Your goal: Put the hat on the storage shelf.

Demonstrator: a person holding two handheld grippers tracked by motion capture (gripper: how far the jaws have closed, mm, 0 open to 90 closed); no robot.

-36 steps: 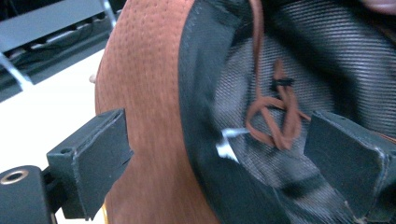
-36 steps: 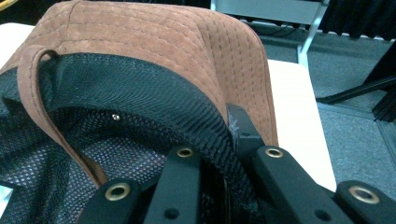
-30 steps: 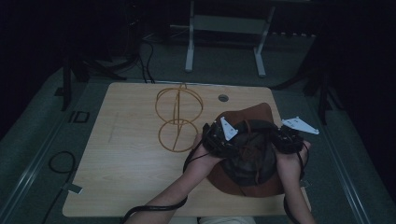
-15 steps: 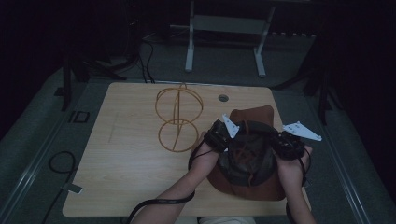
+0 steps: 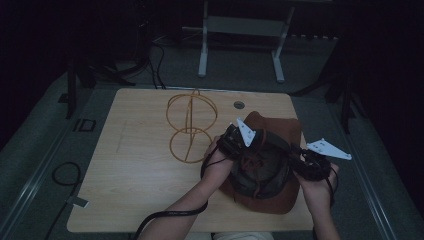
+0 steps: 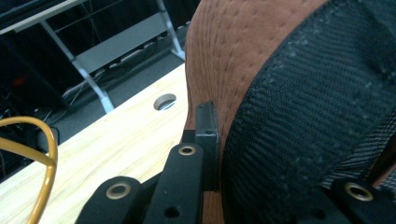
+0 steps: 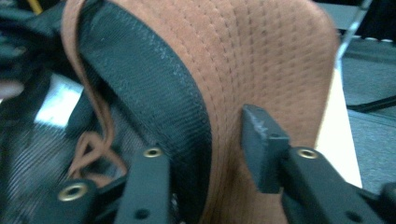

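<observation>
Brown brimmed hat [image 5: 270, 165] lies upside down on the right half of the wooden counter [image 5: 135, 175], its dark lined inside facing up and its brim reaching the counter's near right area. Left claw [image 5: 239, 142] is at the hat's left rim; right claw [image 5: 306, 164] is at its right rim, each held in one of the person's hands, forearms entering from the bottom of the high view. Left gripper view: the jaws are clamped on the hat's edge, one jaw pad pressed against the stitched brown brim [image 6: 233, 60] and the other on the black woven inner band [image 6: 308, 121]. Right gripper view: the jaws straddle the hat wall, one inside against the black band [image 7: 154, 98], the other outside beside the brown stitched surface [image 7: 261, 51]; the outer pad looks close to the fabric, but contact cannot be confirmed, so whether this claw grips is not clear. A brown cord [image 7: 93, 135] hangs loose inside the crown. Left of the hat, near it, stands a gold wire frame [image 5: 190, 125] of hoops on the counter. A round cable hole [image 5: 239, 105] sits at the counter's far edge. Room dim; white-legged stand [image 5: 240, 45] on the floor beyond.
</observation>
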